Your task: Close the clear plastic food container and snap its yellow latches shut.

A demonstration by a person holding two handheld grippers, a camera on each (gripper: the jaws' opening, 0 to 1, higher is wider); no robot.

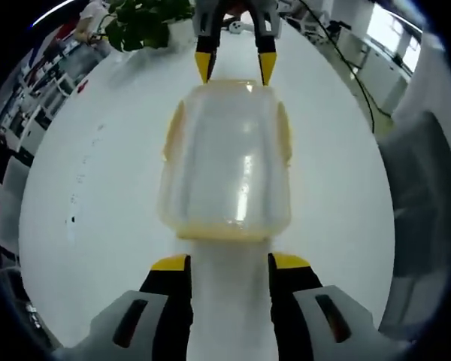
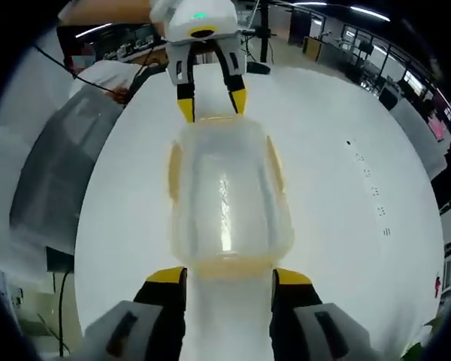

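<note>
- The clear plastic container (image 1: 225, 162) lies on the white worktop (image 1: 98, 195), directly ahead of the left tool (image 1: 228, 263) and just beyond its yellow-tipped jaws.
- The left tool's jaws are spread apart, one to each side of the container's near end; whether the tips touch it cannot be told, and nothing is pinched between them.
- In the left gripper view, yellow latches show on both long sides of the container: one (image 1: 173, 135) to the left of the tool's line, one (image 1: 284, 135) to the right. A yellow band (image 1: 224, 232) runs along the near edge.
- The right tool (image 1: 235, 68) shows at the container's far end, pointing back toward the left tool, its two yellow tips spread and standing at the far edge.
- In the right gripper view the same container (image 2: 227, 199) lies straight ahead of the right tool (image 2: 228, 274), whose jaws are also spread, flanking the near end with nothing pinched.
- Here the side latches (image 2: 174, 171) and (image 2: 275, 169) lie against the container's walls; whether they are snapped shut cannot be told.
- The left tool (image 2: 210, 105) faces in from the far end, jaws spread.
- A leafy green plant (image 1: 143, 22) stands beyond the right tool in the left gripper view.
</note>
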